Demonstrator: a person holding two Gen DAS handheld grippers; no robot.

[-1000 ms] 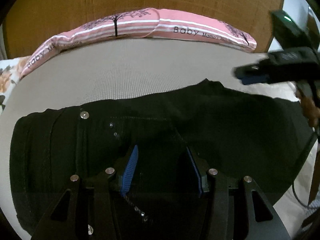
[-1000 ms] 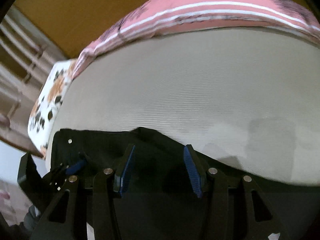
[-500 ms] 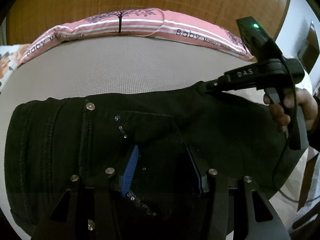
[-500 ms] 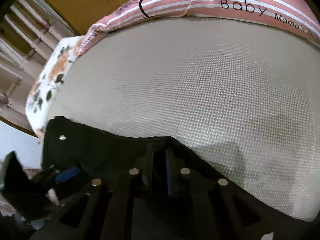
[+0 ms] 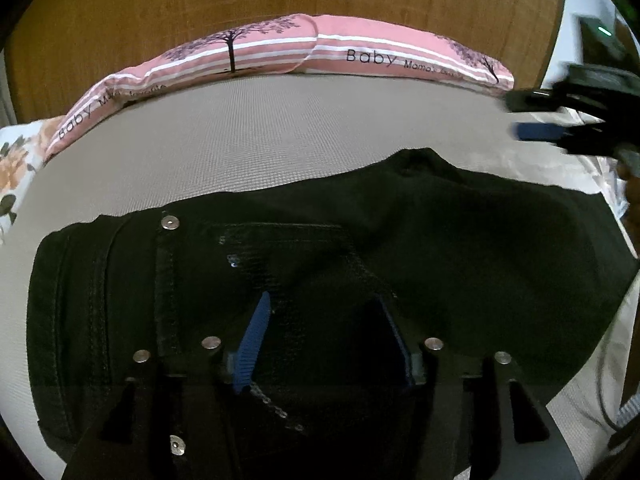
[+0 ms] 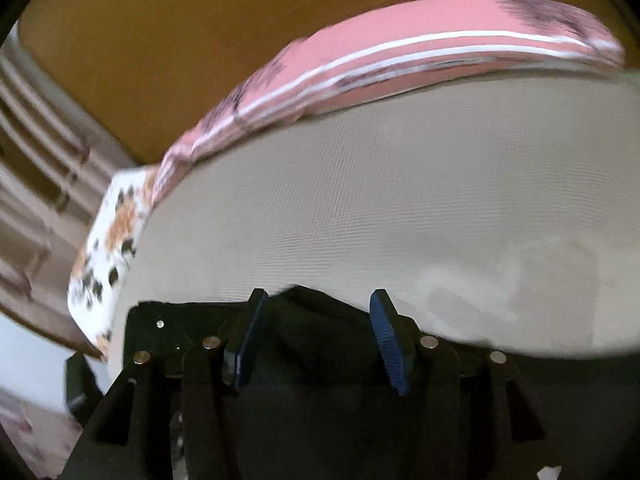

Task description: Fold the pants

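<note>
Your right gripper (image 6: 320, 336) is blurred but open above the pants' (image 5: 460, 248) far edge on the bed (image 5: 280, 140). Your left gripper (image 5: 326, 332) (open too) hovers over the pocket, its own view alone showing the rivet (image 5: 170, 223).

We see a bed covered in a taupe, finely textured sheet (image 5: 248, 152) that fills the middle of both views. Along its far edge lies a long pink pillow (image 5: 360, 56) with white stripes, tree prints and the word "Baby". Behind it rises a wooden headboard (image 5: 200, 4) of warm orange-brown grain. At the left corner of the bed sits a white floral cushion (image 6: 116, 240) with orange and dark blooms. Beyond that, in the right wrist view, we make out pale brown horizontal mouldings (image 6: 36, 160), perhaps a panelled wall, though blur hides the detail. A white wall (image 5: 568, 20) shows right of the headboard. The light is dim and warm.
</note>
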